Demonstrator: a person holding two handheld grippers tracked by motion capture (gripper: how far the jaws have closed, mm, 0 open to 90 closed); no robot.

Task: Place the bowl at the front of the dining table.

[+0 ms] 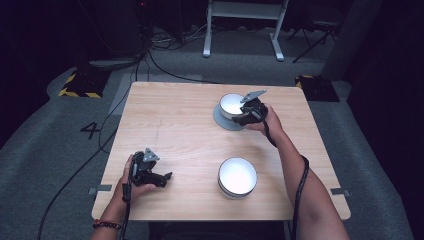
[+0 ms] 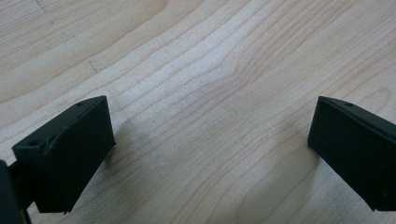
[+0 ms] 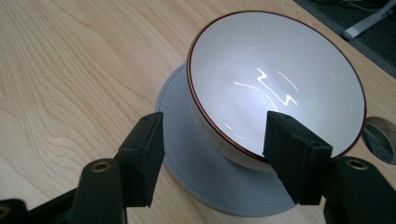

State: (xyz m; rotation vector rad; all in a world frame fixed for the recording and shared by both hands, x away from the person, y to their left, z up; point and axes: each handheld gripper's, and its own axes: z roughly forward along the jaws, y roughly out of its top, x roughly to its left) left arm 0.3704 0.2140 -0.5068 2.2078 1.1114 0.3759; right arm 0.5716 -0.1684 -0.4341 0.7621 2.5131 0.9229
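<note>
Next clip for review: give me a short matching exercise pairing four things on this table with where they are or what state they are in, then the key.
Things:
1. far bowl
2. near bowl
3. left gripper
4. right gripper

Places or states:
A. low over bare wood at the table's near left, jaws wide apart
B. alone on the wood, near edge of the table
C. standing on the grey plate
D. jaws open, one on each side of a bowl's rim

Pairs: 1-C, 2-B, 3-A, 4-D

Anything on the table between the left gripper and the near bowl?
Nothing: in the high view, bare wood separates the left gripper from the near bowl. The left gripper view shows bare tabletop too.
</note>
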